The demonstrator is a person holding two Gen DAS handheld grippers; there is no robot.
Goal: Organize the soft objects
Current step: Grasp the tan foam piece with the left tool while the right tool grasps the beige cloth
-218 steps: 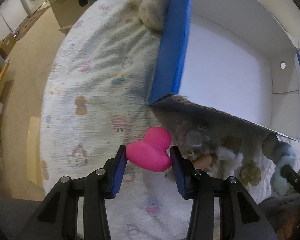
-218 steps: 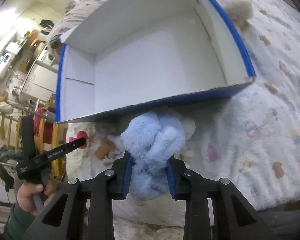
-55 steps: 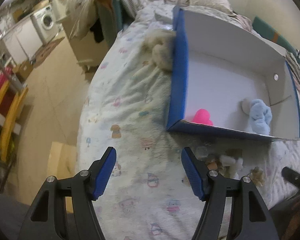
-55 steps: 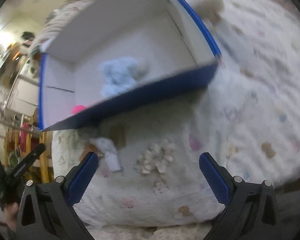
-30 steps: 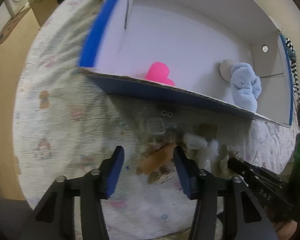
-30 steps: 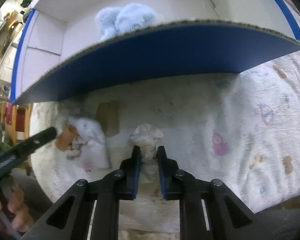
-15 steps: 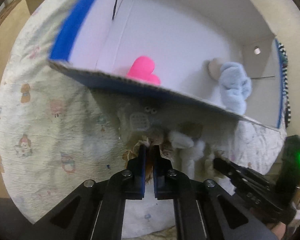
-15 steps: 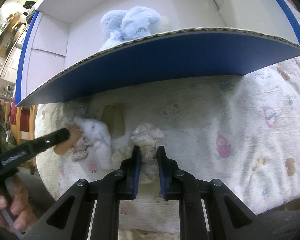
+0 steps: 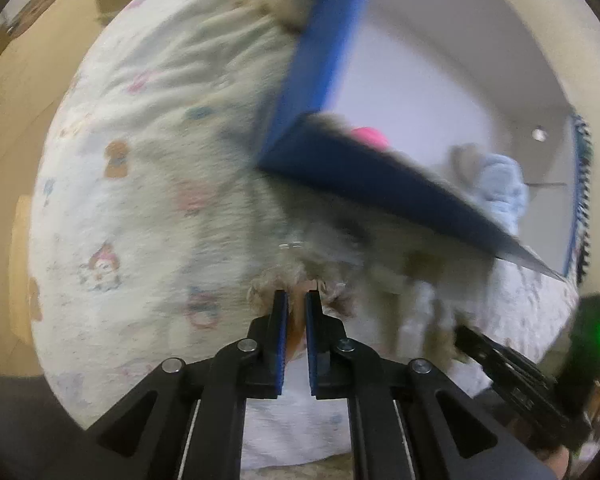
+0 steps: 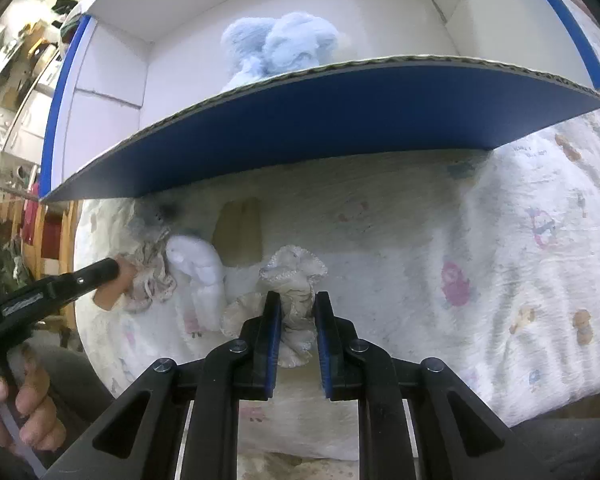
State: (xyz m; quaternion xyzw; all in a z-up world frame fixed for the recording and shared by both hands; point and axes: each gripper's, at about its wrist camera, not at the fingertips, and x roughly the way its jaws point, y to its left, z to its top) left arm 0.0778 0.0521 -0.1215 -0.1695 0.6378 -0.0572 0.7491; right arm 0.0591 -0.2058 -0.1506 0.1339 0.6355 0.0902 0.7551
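Our right tool (image 10: 296, 316) clamps a limp frilly cloth (image 10: 296, 280) mid-bunch; our left tool (image 9: 296, 304) pinches a soft lace-edged toy (image 9: 300, 286). Both should squash easily.

Bed (image 10: 520, 240) with cartoon-print quilt carries all items. Blue-walled cardboard box (image 10: 340, 120) sits on it beyond the jaws. Near the jaws: frilly cream toy (image 10: 296, 280), white plush (image 10: 198, 268) and lacy beige toy (image 10: 152, 276) to their left.
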